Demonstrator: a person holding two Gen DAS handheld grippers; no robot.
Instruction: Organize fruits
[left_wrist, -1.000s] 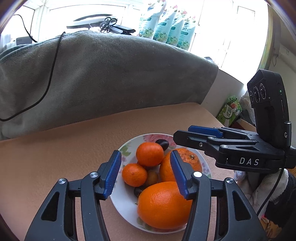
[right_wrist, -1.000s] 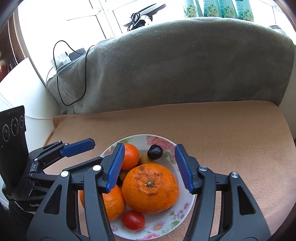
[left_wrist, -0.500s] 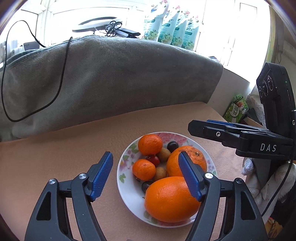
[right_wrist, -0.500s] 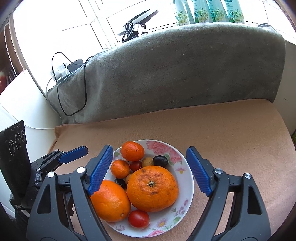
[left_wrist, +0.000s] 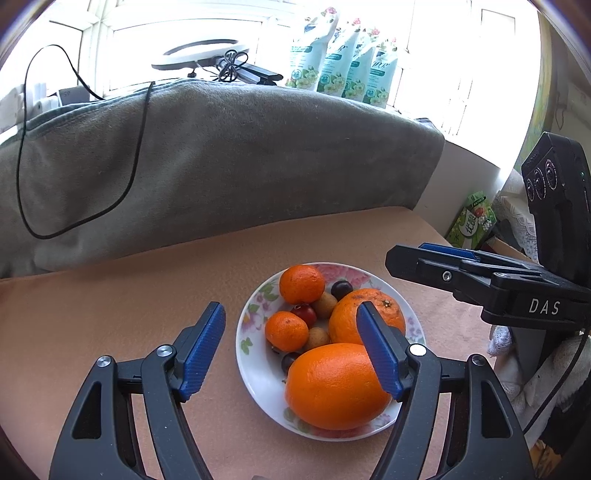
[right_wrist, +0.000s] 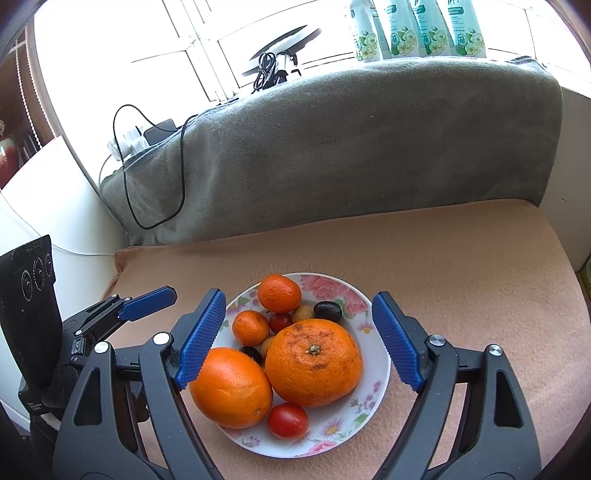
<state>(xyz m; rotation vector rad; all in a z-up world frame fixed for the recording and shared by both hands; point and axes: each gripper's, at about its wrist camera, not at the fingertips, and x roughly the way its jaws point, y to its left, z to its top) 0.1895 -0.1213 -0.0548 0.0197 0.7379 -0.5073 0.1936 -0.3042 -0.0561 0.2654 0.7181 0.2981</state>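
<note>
A white floral plate (left_wrist: 255, 373) (right_wrist: 373, 380) on the tan cloth holds a smooth orange (left_wrist: 334, 386) (right_wrist: 231, 387), a big rough orange (left_wrist: 354, 314) (right_wrist: 314, 362), two small mandarins (left_wrist: 301, 283) (left_wrist: 286, 330), a red tomato (right_wrist: 288, 420), dark grapes and small brown fruits. My left gripper (left_wrist: 291, 350) is open and empty, above the plate's near side. My right gripper (right_wrist: 299, 339) is open and empty, above the big oranges. Each gripper shows in the other's view, at the plate's sides (left_wrist: 480, 273) (right_wrist: 122, 314).
A grey blanket-covered backrest (left_wrist: 221, 166) rises behind the tan surface, with a black cable (left_wrist: 133, 166) draped on it. Detergent pouches (left_wrist: 340, 74) and a ring light stand on the sill. A green carton (left_wrist: 474, 225) sits off the right edge.
Both grippers have opened wider and pulled back and up from the plate. The fruits have not moved.
</note>
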